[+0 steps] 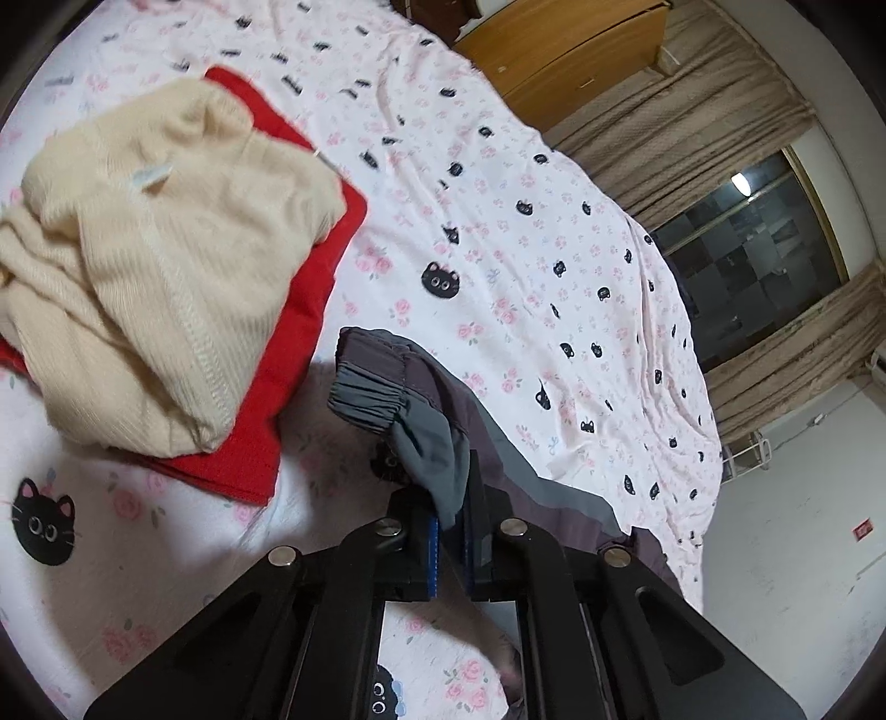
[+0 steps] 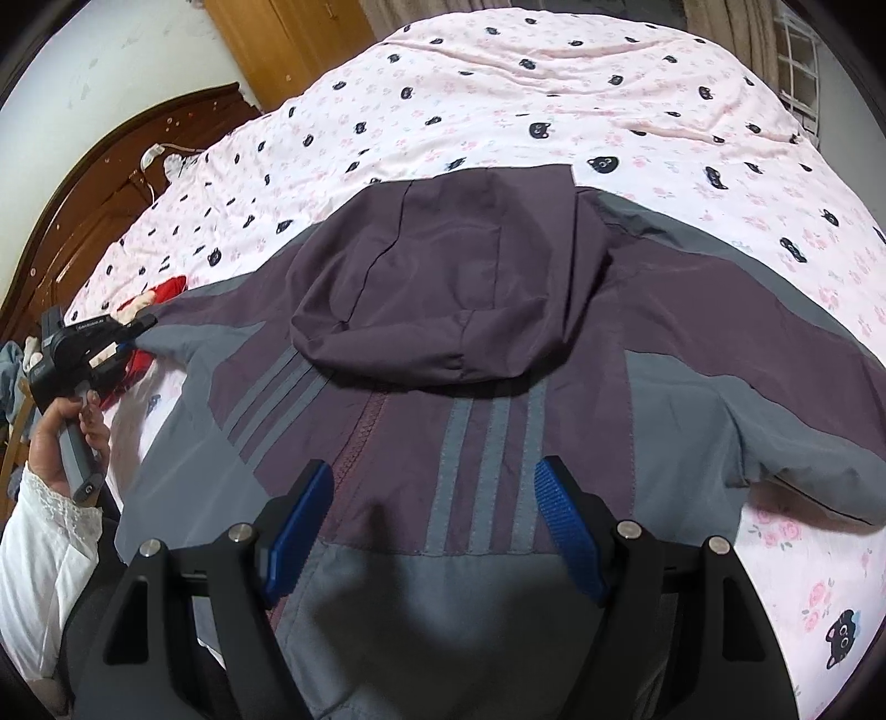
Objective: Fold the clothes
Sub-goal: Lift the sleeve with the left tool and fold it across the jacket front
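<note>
A purple and grey hooded jacket [image 2: 443, 343] lies spread front-up on the bed, its hood [image 2: 421, 299] folded down over the chest. My left gripper [image 1: 451, 501] is shut on the grey elastic sleeve cuff [image 1: 376, 393], and the cloth is pinched between the blue pads. The right wrist view shows that same left gripper [image 2: 124, 338] at the sleeve's end on the jacket's left side. My right gripper [image 2: 434, 498] hovers open over the striped chest by the zip, with nothing between its fingers.
A cream knit sweater [image 1: 149, 266] lies on a folded red garment [image 1: 310, 332] left of the sleeve. The pink cat-print bedsheet [image 1: 526, 232] covers the bed. A wooden headboard [image 2: 83, 221], a wardrobe [image 1: 565, 50] and a curtained window [image 1: 747, 260] surround it. A hand [image 2: 61, 437] holds the left gripper.
</note>
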{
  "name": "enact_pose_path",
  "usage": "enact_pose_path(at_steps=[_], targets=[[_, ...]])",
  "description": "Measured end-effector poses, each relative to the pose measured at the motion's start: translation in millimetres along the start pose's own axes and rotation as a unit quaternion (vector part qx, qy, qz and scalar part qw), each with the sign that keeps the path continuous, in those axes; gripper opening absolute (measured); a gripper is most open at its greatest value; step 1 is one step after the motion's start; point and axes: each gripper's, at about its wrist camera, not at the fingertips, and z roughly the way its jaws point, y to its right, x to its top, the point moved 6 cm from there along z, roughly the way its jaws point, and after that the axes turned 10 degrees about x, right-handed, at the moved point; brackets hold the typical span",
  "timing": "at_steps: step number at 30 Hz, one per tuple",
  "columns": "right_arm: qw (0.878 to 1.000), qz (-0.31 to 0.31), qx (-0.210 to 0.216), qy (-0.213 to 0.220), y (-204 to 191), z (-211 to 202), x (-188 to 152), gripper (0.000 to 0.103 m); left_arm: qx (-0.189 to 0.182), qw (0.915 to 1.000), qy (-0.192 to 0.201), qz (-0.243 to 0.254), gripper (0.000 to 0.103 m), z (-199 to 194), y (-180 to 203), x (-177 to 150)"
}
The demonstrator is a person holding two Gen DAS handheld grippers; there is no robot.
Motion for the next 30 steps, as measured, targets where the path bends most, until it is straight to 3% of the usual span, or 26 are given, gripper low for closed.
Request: enact_pose_path(at_steps=[12,16,25,30], targets=[[0.988,0.130,0.041,0.078,65.9,-48.7,0.2,0.077,0.005,0.9994,0.029,0.021,0.003,-10.4,6.6,0.6],[0.986,0.145,0.046,0.071,75.7,-47.4,-11.4,0.077,0.012,0.9950,0.063,0.076,0.003,-25.8,32.5,1.0],[0.987,0.137,0.060,0.059,71.7,-37.8,-20.2,0.077,0.007,0.9671,0.119,0.225,0.003,-65.0,130.4,-17.0],[0.989,0.125,0.070,0.050,68.7,-33.1,-24.1,0.077,0.000,0.9441,0.126,0.305,0.003,-75.4,185.8,-53.0]])
